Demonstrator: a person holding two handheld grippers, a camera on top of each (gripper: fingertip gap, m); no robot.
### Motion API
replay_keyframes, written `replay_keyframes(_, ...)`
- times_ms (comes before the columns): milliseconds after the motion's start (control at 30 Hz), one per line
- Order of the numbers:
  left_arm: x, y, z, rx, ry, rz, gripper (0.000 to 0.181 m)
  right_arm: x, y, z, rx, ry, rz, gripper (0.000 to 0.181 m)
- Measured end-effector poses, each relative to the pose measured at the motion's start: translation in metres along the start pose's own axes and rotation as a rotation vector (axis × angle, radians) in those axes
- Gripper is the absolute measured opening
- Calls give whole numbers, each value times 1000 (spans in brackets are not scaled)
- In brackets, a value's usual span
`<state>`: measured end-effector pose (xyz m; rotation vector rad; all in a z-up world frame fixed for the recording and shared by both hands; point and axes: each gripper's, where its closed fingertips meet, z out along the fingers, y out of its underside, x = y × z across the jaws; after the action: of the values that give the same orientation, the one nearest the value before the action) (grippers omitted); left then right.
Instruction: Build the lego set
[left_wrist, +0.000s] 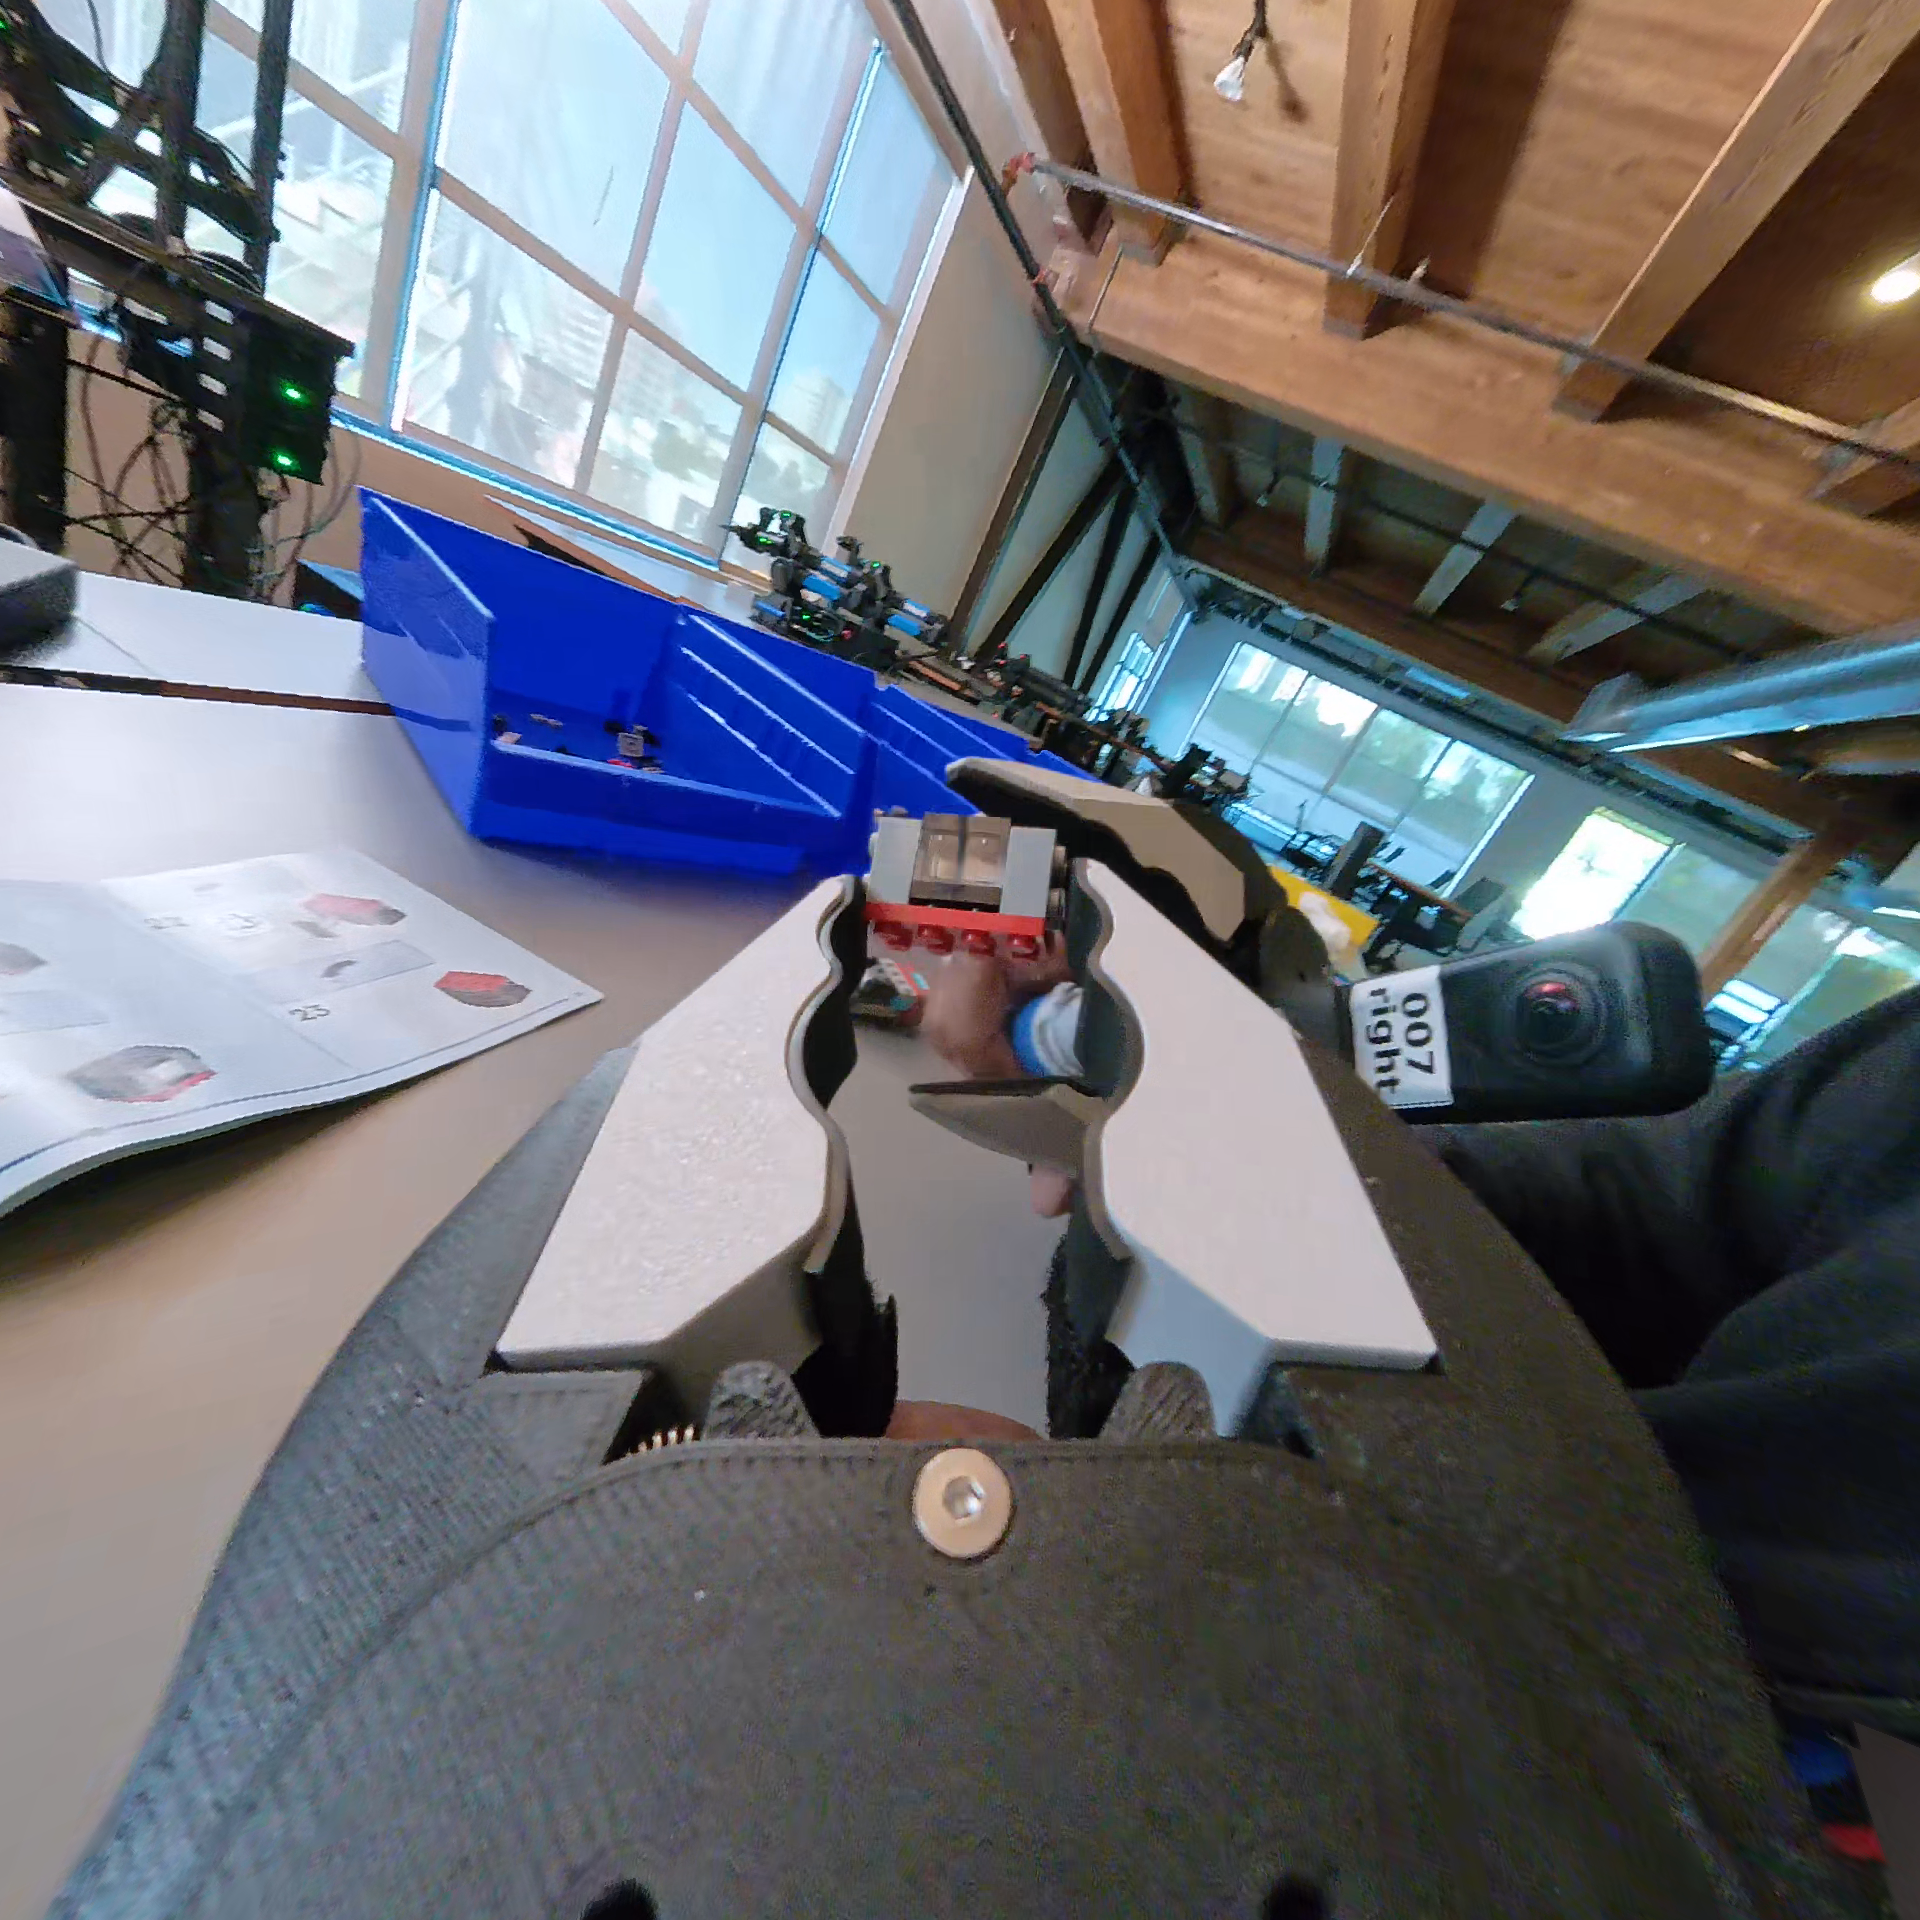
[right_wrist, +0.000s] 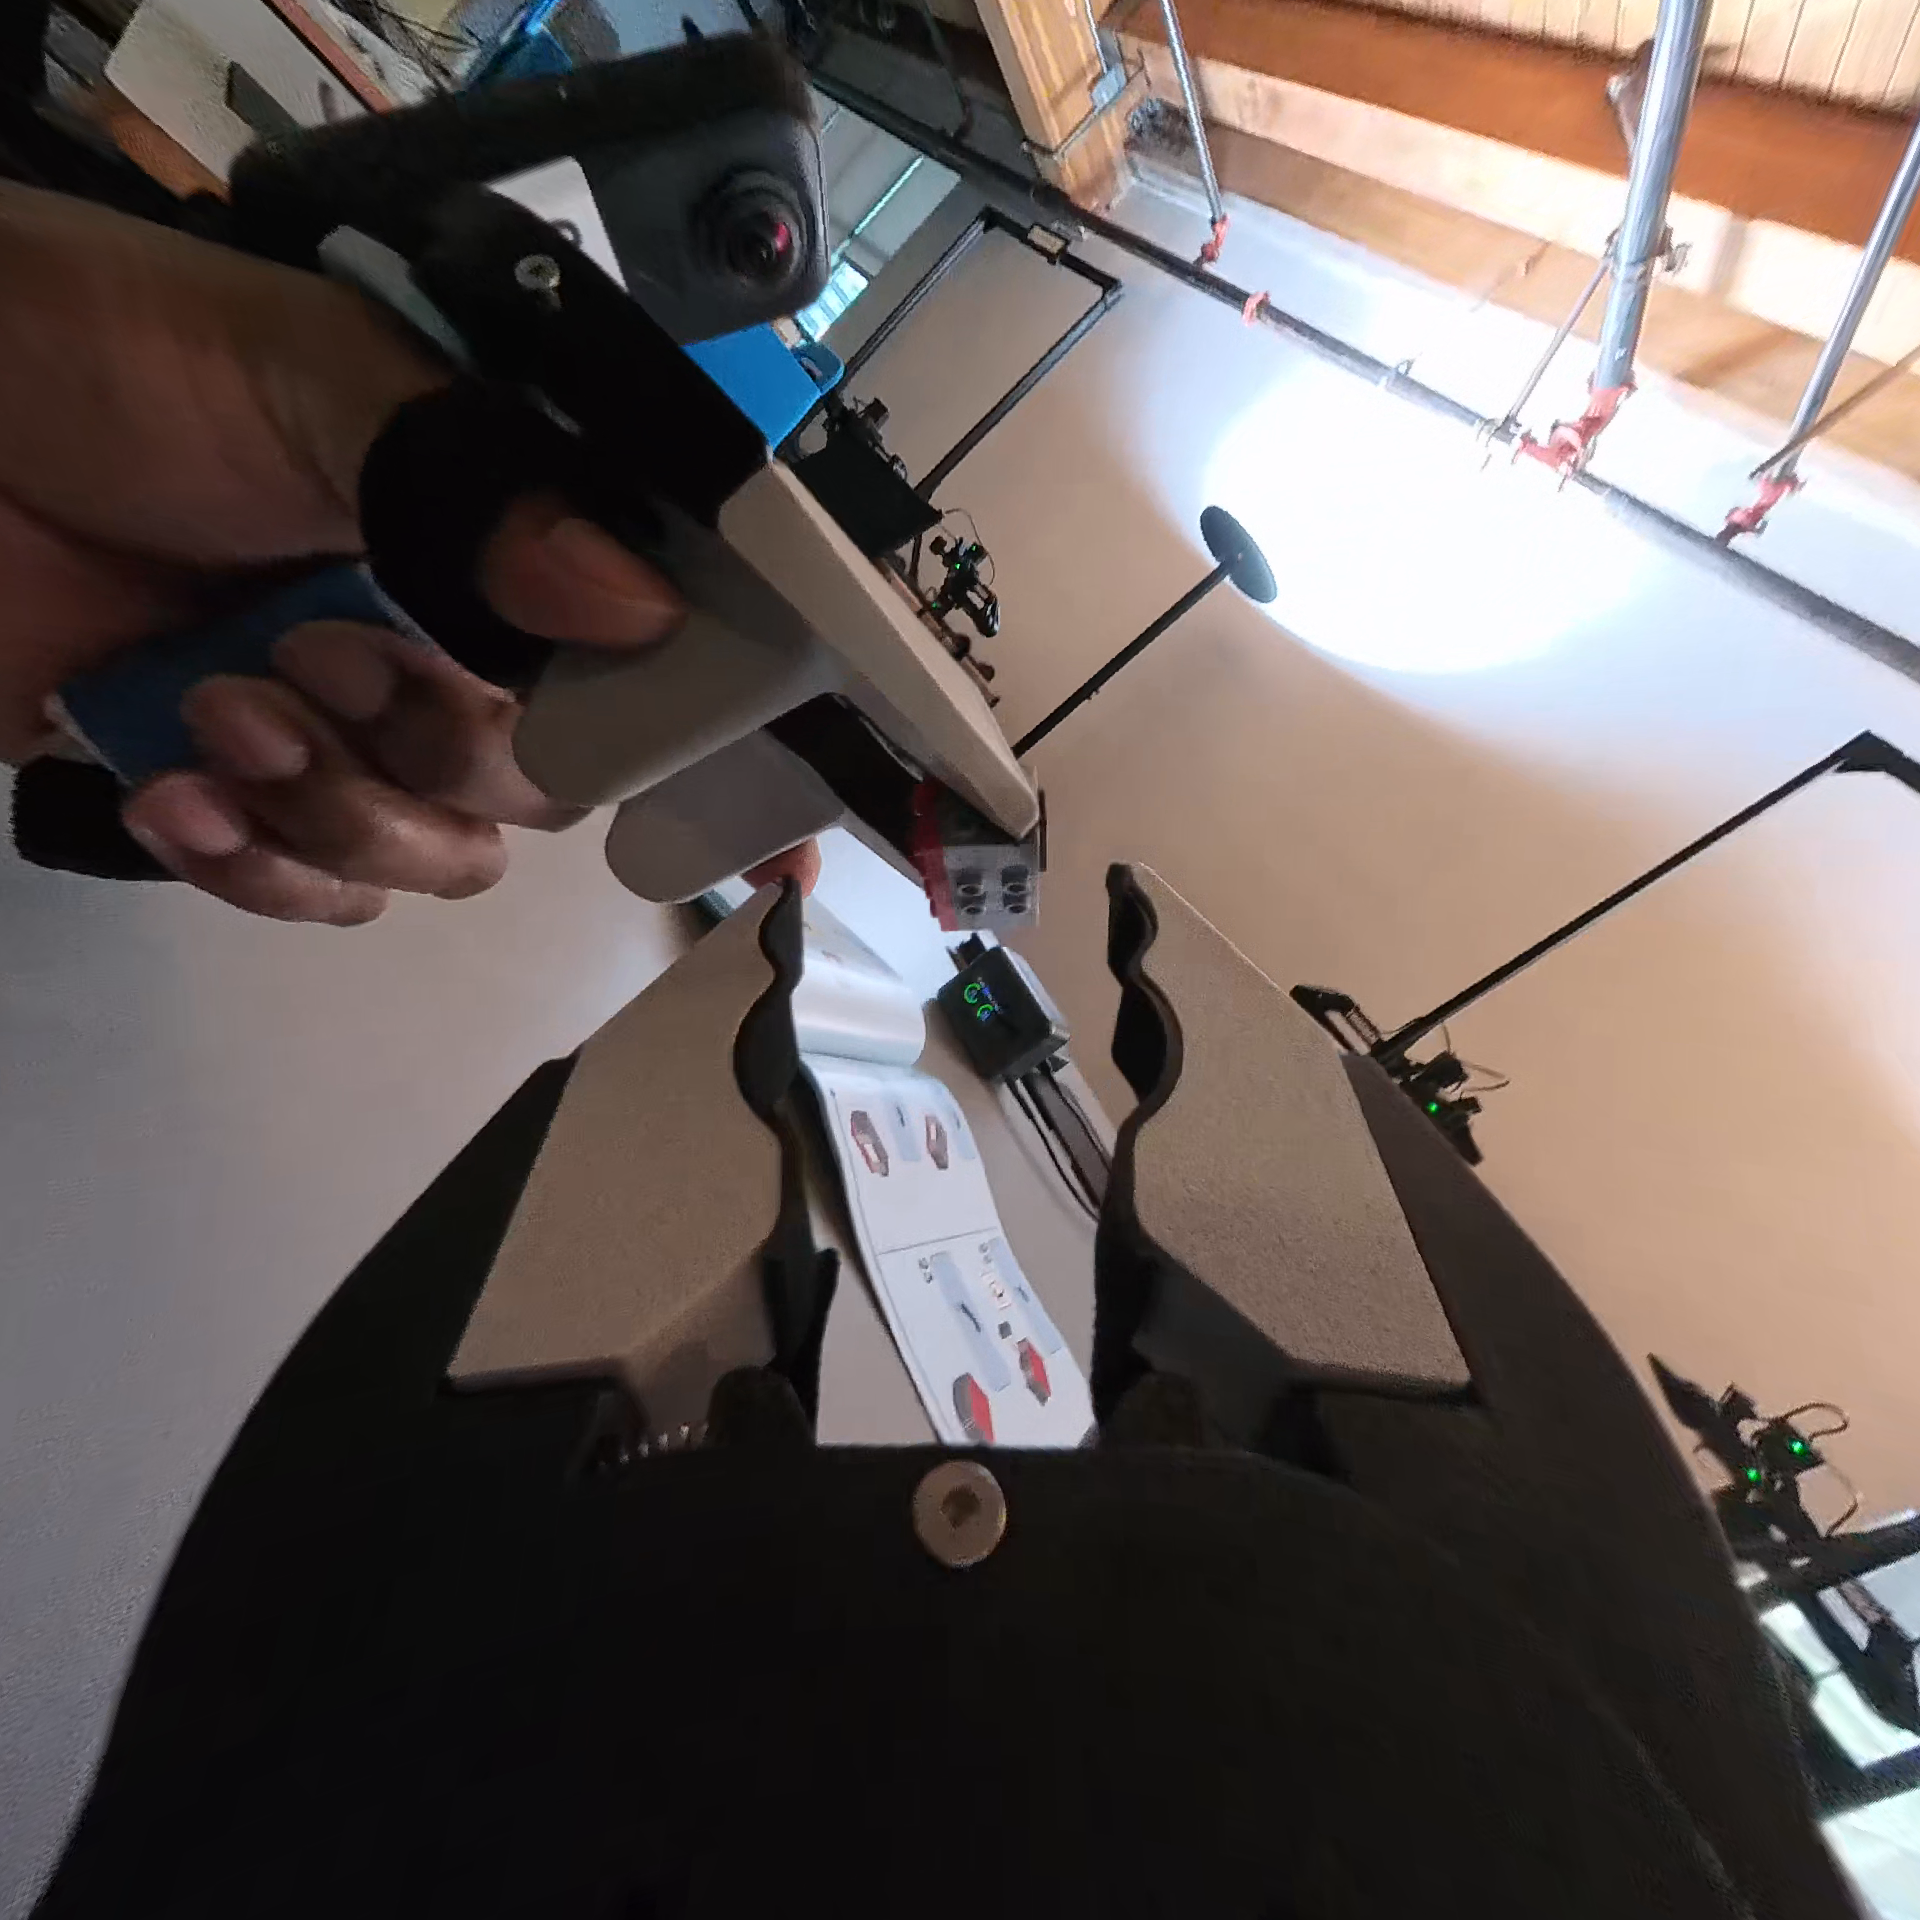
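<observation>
One tool (left_wrist: 961, 899) clamps lego assembly (left_wrist: 961, 883); other tool (right_wrist: 951, 914) empty, agape

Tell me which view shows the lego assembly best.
The left wrist view: the lego assembly sits clamped at the left gripper fingertips, grey blocks over a red studded plate. The right wrist view shows only one grey end, partly hidden by that gripper's finger.

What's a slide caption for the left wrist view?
Left gripper clamps a grey-and-red lego assembly above the table, right gripper open beside it.
</observation>
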<state>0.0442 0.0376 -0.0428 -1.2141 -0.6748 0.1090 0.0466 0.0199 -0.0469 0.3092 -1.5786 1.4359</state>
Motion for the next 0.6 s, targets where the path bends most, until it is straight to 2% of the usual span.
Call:
replay_keyframes(233, 5, -1, -3, 11, 71, -73, 38, 3, -11, 6, 61, -11, -55, 45)
replay_keyframes(600, 4, 2, -4, -9, 75, -84, 38, 2, -13, 11, 75, 14, -101, 25)
